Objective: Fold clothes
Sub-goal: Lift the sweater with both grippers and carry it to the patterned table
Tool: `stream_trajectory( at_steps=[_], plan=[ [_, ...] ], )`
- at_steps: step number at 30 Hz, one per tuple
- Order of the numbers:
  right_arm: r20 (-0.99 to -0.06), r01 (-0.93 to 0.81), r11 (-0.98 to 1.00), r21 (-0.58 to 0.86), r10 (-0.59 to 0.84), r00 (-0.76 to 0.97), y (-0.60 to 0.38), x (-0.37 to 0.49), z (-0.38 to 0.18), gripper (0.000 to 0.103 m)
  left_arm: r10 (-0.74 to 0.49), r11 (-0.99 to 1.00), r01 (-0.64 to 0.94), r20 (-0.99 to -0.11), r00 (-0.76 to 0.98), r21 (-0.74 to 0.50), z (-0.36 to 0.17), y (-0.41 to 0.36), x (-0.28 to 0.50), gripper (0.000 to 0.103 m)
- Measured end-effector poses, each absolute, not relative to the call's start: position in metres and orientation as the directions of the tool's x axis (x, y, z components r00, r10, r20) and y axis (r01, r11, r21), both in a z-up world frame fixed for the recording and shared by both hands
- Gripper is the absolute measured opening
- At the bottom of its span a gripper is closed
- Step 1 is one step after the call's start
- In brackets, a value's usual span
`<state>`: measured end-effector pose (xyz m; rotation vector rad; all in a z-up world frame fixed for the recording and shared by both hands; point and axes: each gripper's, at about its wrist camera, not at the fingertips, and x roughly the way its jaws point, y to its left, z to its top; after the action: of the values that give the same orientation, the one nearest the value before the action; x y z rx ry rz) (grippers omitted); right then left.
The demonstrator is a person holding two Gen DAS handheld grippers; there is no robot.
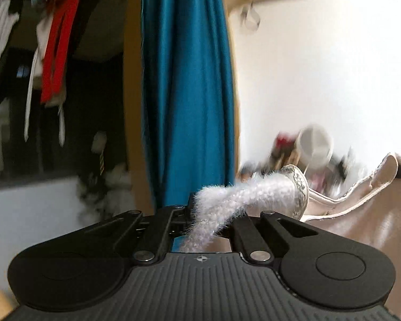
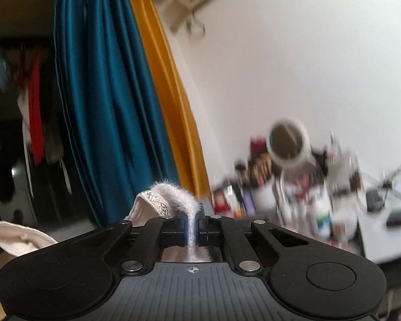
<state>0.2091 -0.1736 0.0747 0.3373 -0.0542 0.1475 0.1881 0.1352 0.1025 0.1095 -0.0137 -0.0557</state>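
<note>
A pale pink garment (image 1: 361, 214) with a fuzzy white strap (image 1: 227, 200) and silver lace trim hangs in the air between the two grippers. In the left wrist view my left gripper (image 1: 200, 214) is shut on that fuzzy strap, and the cloth stretches off to the right. In the right wrist view my right gripper (image 2: 192, 227) is shut on the other fuzzy white strap (image 2: 179, 195); the pink garment (image 2: 18, 235) sags off to the left. Both grippers point level toward the wall.
A teal curtain (image 1: 187, 93) with an orange curtain (image 2: 171, 107) beside it hangs straight ahead. Hanging clothes (image 1: 53, 53) fill the dark left side. A cluttered white desk (image 2: 387, 240) with a round mirror (image 2: 288, 141) and several bottles stands at the right wall.
</note>
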Motion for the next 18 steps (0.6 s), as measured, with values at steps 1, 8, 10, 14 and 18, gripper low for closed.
stream_trajectory(
  at_steps=[1, 8, 10, 14, 18],
  plan=[
    [0.106, -0.150, 0.936, 0.318, 0.122, 0.987, -0.181, 0.200, 0.093, 0.004, -0.084, 0.992, 0.079, 0.048, 0.995, 0.098, 0.115, 0.133, 0.185, 0.004],
    [0.279, -0.027, 0.965, 0.260, -0.048, 0.959, -0.226, 0.116, 0.201, 0.004, -0.329, 0.941, 0.337, 0.291, 0.899, 0.022, 0.182, 0.108, 0.174, 0.005],
    [0.320, 0.042, 0.970, 0.239, -0.120, 0.940, -0.235, 0.087, 0.219, 0.004, -0.409, 0.902, 0.431, 0.350, 0.843, 0.014, 0.195, 0.097, 0.172, 0.005],
    [0.368, 0.217, 0.956, 0.198, -0.278, 0.887, -0.251, 0.026, 0.242, 0.004, -0.558, 0.787, 0.617, 0.412, 0.721, -0.015, 0.201, 0.063, 0.176, 0.004],
    [0.334, 0.381, 0.905, 0.191, -0.425, 0.841, -0.283, -0.039, 0.239, 0.004, -0.668, 0.666, 0.746, 0.432, 0.606, -0.018, 0.197, 0.009, 0.167, 0.005]
  ],
)
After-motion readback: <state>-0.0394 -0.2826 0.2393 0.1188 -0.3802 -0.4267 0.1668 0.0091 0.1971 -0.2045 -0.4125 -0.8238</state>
